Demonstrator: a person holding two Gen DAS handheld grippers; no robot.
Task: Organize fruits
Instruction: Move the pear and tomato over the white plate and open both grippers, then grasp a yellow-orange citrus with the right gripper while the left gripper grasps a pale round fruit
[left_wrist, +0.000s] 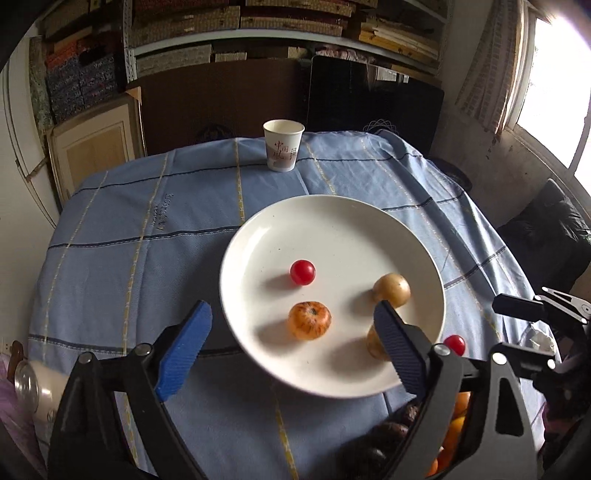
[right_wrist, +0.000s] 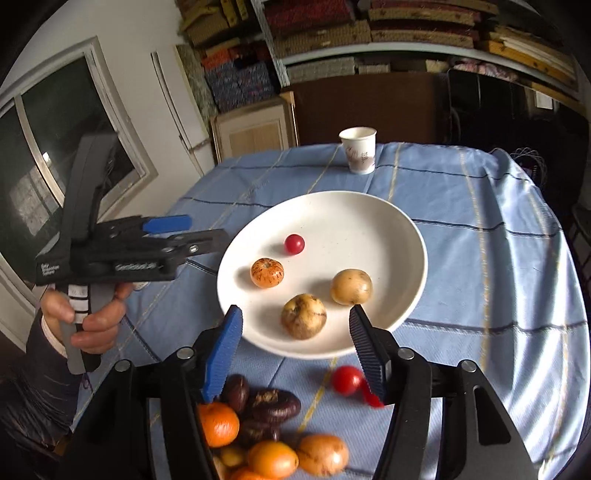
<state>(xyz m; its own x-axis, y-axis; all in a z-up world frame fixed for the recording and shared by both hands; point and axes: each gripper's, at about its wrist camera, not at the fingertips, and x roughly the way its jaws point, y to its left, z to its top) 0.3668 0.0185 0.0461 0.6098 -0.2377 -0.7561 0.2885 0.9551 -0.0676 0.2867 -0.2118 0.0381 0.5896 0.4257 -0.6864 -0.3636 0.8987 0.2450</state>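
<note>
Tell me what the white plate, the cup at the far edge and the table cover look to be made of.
Plate: likely glazed ceramic or melamine; smooth, glossy white with soft highlights, so I can't tell which. Cup: looks like paper; thin rolled rim, matte wall with printed characters. Table cover: woven fabric; light blue with stitched grid lines, wrinkles and draped edges.

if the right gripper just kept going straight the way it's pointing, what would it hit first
Probably the pale brown fruit at the near side of the white plate: it sits centred between the right gripper's open fingers, just ahead of the tips. Depth is hard to judge, so the plate's near rim might come first.
</note>
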